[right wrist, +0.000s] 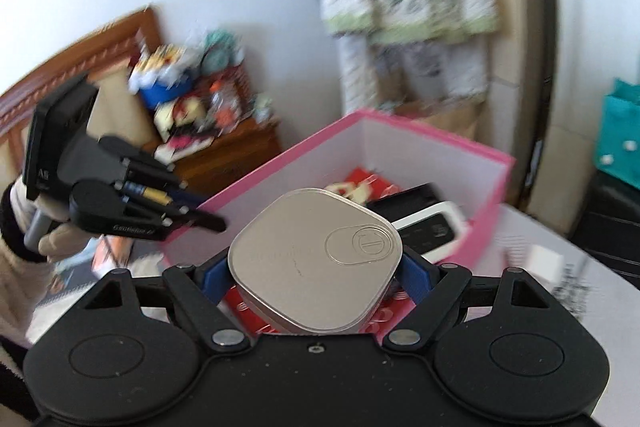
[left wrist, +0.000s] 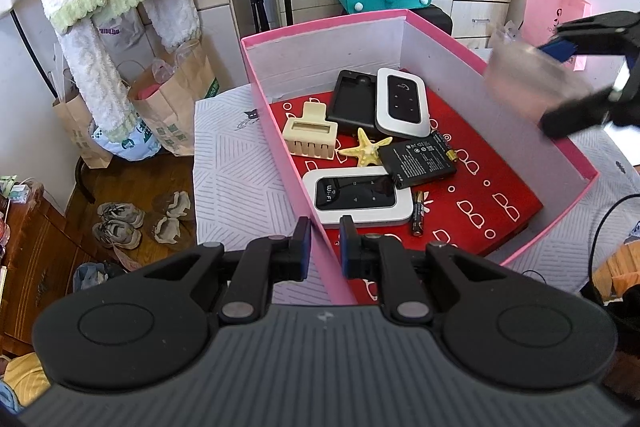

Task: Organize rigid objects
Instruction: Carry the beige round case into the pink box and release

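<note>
Pink cardboard box [left wrist: 532, 131] held most items | right gripper [right wrist: 316, 267] pinched silver rounded-square tin [right wrist: 316, 263] near it, undropped | left gripper [left wrist: 324, 243] nearly closed, empty

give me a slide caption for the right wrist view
Right gripper clamps a silver tin above the pink box.

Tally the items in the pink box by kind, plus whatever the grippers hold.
Wi-Fi routers: 2 (near, far)
Black back cover: 1
Flat battery pack: 1
AA battery: 1
Hair claw: 1
Starfish: 1
Silver tin in right gripper: 1
Left gripper: 0
Total: 8
</note>
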Motion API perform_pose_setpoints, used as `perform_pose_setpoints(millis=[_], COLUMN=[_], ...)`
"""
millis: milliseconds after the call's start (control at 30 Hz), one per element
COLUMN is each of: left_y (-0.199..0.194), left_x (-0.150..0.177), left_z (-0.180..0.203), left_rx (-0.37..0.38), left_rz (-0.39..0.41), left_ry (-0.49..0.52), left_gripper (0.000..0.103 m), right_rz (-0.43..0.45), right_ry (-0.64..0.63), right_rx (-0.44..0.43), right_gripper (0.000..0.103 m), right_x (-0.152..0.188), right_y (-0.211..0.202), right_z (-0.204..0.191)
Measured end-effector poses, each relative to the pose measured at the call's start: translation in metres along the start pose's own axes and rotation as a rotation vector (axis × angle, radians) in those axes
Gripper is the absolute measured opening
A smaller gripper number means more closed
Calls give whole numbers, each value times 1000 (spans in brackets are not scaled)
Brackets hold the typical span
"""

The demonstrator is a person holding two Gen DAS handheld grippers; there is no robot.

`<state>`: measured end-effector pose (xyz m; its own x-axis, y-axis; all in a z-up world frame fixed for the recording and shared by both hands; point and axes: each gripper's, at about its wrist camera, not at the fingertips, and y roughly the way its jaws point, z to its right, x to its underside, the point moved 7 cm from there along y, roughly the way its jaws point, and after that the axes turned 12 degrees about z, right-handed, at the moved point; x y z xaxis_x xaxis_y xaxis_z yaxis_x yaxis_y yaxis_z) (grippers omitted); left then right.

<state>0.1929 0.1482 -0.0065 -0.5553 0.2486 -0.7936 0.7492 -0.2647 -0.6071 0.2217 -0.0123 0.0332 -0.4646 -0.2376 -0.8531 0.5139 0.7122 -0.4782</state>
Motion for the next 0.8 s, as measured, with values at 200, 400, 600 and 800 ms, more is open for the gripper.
perform_pose_setpoints(millis=[200, 400, 600, 800], left_y=[0, 0, 1, 0], left_x=[0, 0, 0, 0], left_z=[-1, 0, -1, 0], left_rx=[4, 8, 12, 18], left_rz=[1, -1, -1, 0], left_ry=[-2, 0, -1, -7], left_gripper=[12, 12, 12, 13], right_rz=[-225, -351, -409, -313], right_ry=[50, -71, -87, -25], right_rx=[11, 106, 148, 137], right_gripper=[87, 87, 87, 87], right_x=[18, 28, 27, 11], right_y=[42, 58, 55, 37], right_z=[-4, -14, -14, -7])
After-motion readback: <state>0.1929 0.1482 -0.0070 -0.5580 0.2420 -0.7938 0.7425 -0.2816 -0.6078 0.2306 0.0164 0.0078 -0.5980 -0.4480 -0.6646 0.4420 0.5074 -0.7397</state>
